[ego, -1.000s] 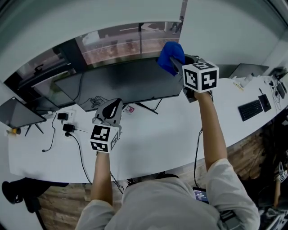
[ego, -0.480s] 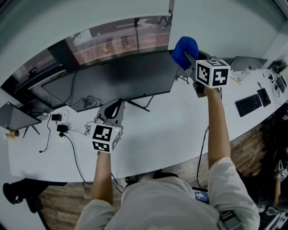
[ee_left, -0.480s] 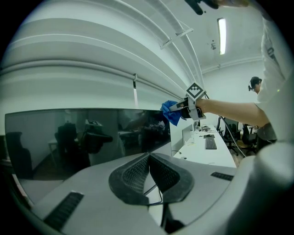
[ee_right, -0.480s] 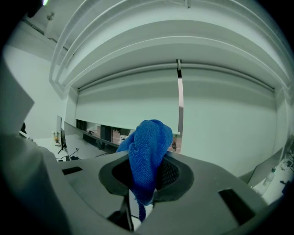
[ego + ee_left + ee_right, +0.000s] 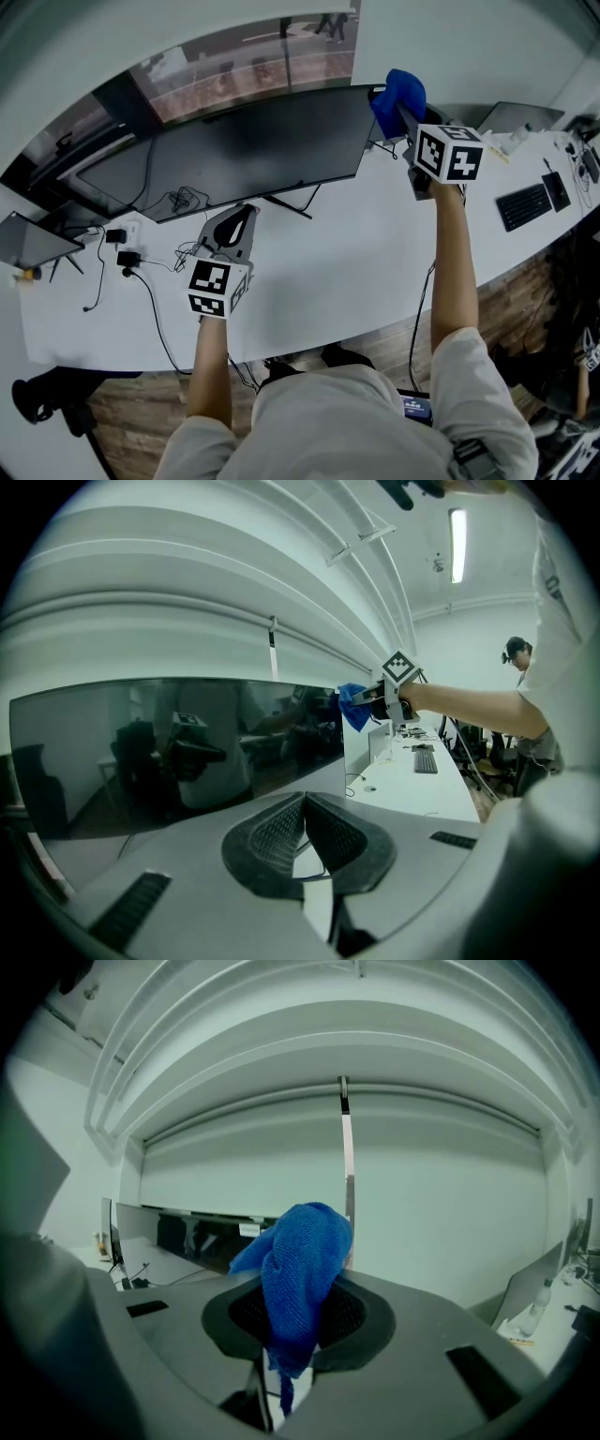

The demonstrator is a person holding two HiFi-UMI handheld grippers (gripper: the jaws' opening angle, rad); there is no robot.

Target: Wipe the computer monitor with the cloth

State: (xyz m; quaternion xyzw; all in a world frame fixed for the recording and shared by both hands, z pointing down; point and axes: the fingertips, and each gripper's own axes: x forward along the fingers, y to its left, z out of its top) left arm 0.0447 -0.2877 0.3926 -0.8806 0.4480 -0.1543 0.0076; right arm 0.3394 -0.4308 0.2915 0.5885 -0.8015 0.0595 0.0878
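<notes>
A wide dark curved monitor point(image 5: 253, 150) stands at the back of the white desk point(image 5: 347, 262). My right gripper point(image 5: 401, 111) is raised at the monitor's upper right corner, shut on a bunched blue cloth point(image 5: 398, 94). In the right gripper view the cloth point(image 5: 300, 1269) sticks up between the jaws, with the monitor's edge point(image 5: 202, 1232) to the left behind it. My left gripper point(image 5: 234, 227) hovers low over the desk in front of the monitor stand, shut with nothing in it. The left gripper view faces the screen point(image 5: 169, 752), with the cloth point(image 5: 354, 705) at its far end.
Cables and power adapters point(image 5: 131, 261) lie at the desk's left, near a small screen point(image 5: 33, 242). A keyboard point(image 5: 525, 206) and a laptop point(image 5: 511, 117) sit to the right. The monitor stand's legs point(image 5: 286, 202) spread under the screen. A person point(image 5: 517, 653) stands far off.
My right gripper has carried the blue cloth to the right, from over the screen's upper right part to its right corner. The left gripper has stayed put.
</notes>
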